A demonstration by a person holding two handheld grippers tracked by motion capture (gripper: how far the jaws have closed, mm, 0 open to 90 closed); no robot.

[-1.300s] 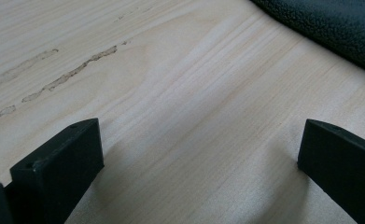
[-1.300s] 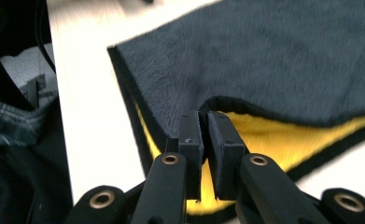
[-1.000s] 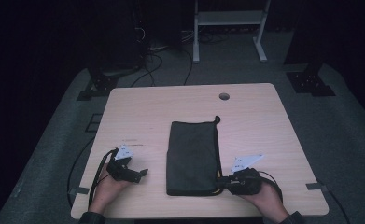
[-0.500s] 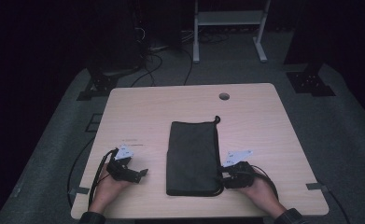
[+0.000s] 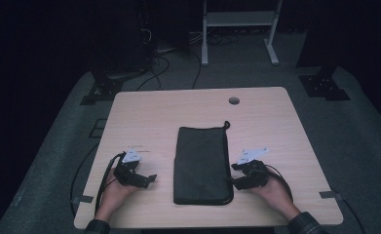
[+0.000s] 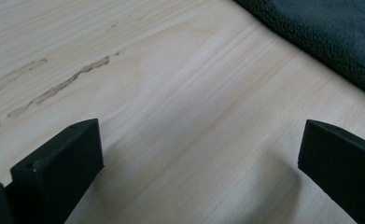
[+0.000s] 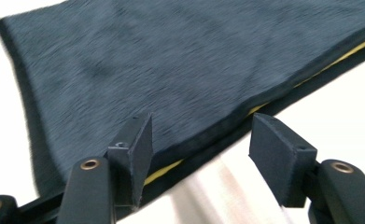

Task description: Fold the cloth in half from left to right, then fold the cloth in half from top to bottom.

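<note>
we are holding the right gripper [image 5: 233, 174] open at the right edge of the dark pouch [image 5: 201, 163] lying mid-table [image 5: 168, 112]; the left gripper [image 5: 146, 179] is resting open, apart on bare wood.

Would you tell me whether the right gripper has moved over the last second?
Yes. The right gripper has slid left toward the dark pouch, which lies where it did, and now stands at the pouch's right edge with its jaws open.

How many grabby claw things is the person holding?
2. The left gripper rests on the table, left of the dark pouch, jaws open. The right gripper is at the pouch's right edge, jaws open around it.
</note>
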